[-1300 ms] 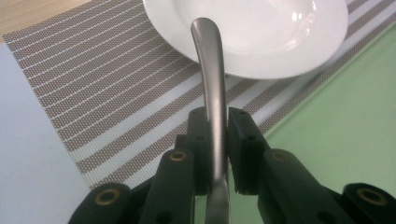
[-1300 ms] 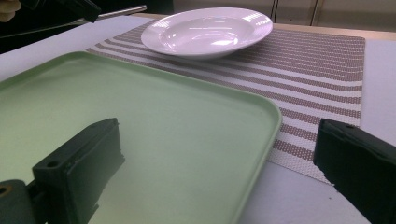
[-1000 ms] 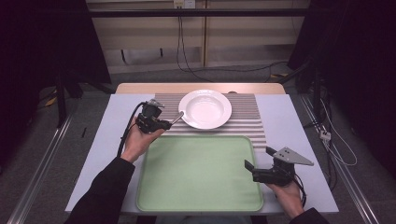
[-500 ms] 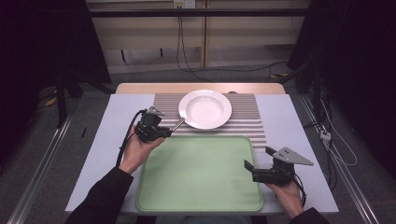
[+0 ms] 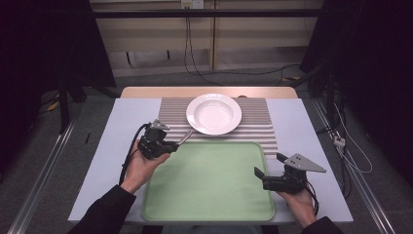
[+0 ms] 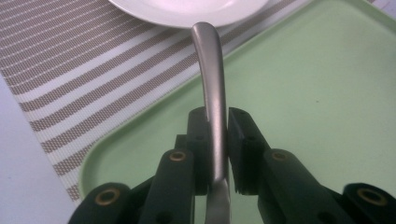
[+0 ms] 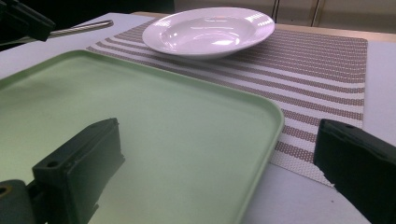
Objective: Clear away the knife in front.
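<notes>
Clamping a metal handle over the tray, the left tool contrasts with the right tool, jaws apart.

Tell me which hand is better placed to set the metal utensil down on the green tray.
Left. The left gripper already has its fingers shut on the utensil handle at the tray's far-left corner. The right gripper is open and empty at the tray's right edge.

Green tray — bare across its whole surface, open to passage from either side. White plate stands on the striped mat just beyond the tray's far rim — the one raised obstacle. Counter margins left and right of the tray lie bare.
</notes>
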`<act>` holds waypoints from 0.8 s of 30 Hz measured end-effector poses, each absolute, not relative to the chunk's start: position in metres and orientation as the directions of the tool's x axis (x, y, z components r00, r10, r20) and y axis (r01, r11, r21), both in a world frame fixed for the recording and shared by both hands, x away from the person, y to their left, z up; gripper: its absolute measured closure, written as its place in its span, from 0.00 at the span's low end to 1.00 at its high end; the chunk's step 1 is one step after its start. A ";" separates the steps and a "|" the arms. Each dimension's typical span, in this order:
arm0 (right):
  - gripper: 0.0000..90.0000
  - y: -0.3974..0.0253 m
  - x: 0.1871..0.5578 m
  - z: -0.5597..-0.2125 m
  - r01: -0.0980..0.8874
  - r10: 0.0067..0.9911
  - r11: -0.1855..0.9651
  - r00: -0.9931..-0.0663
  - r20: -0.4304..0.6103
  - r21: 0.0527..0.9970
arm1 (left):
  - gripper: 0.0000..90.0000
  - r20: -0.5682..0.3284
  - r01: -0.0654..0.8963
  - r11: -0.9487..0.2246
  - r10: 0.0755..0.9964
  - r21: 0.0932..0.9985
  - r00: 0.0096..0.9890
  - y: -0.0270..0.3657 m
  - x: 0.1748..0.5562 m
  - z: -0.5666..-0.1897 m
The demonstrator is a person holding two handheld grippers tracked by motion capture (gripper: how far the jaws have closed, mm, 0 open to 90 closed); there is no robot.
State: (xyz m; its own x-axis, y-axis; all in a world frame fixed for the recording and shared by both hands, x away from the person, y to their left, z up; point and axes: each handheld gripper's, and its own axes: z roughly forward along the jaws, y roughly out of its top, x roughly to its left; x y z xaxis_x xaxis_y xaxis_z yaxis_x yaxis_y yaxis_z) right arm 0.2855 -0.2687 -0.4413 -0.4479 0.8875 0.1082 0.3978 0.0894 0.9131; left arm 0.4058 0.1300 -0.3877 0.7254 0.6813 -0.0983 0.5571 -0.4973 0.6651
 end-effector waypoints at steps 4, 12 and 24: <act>0.01 -0.268 0.286 -0.441 0.397 0.887 0.090 -0.449 0.108 0.913 | 0.89 -0.105 0.566 -0.497 0.684 0.658 0.722 0.128 0.400 -0.392; 0.01 -0.268 0.286 -0.441 0.397 0.887 0.091 -0.448 0.106 0.913 | 0.89 -0.107 0.570 -0.524 0.670 0.633 0.735 0.120 0.393 -0.403; 0.01 -0.268 0.286 -0.442 0.397 0.886 0.094 -0.451 0.105 0.913 | 0.89 -0.119 0.575 -0.548 0.654 0.608 0.748 0.112 0.385 -0.418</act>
State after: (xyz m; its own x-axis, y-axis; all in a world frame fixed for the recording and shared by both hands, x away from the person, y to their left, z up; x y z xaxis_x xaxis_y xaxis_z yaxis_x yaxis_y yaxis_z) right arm 0.2858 -0.2678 -0.4416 -0.4512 0.8862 0.1054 0.3974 0.0937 0.9129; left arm 0.3849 0.1116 -0.4177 0.7475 0.6535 -0.1188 0.5753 -0.5475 0.6076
